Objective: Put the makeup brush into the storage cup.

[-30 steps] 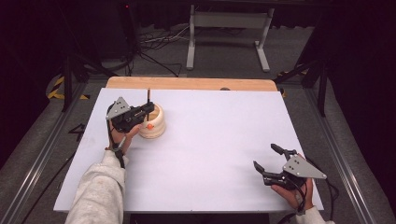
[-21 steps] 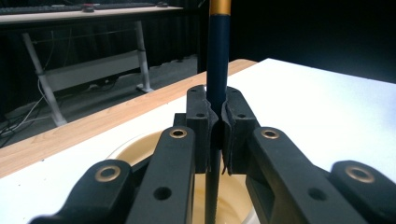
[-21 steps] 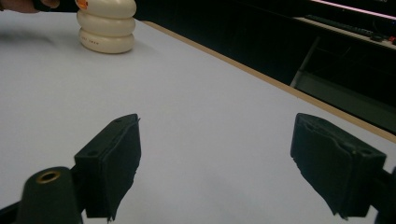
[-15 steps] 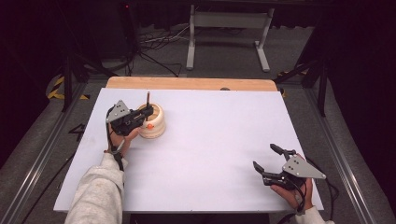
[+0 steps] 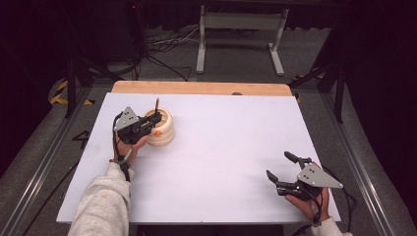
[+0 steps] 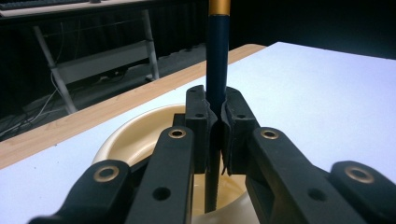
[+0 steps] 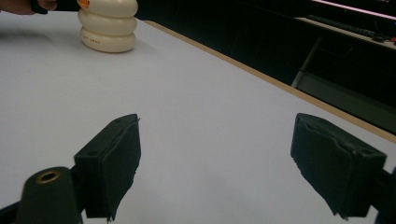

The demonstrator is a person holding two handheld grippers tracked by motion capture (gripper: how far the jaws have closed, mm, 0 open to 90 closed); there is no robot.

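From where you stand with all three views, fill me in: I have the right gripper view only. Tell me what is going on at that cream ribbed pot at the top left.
Observer: The left gripper is shut on a dark pencil, standing upright in the cream pot.
Operator: Describe the pencil's top end.
Observer: In the left gripper view a gold band caps the dark shaft.
Operator: Now place my own gripper on the table.
Observer: The right gripper sits open near the white table's front right corner, far from the pot.
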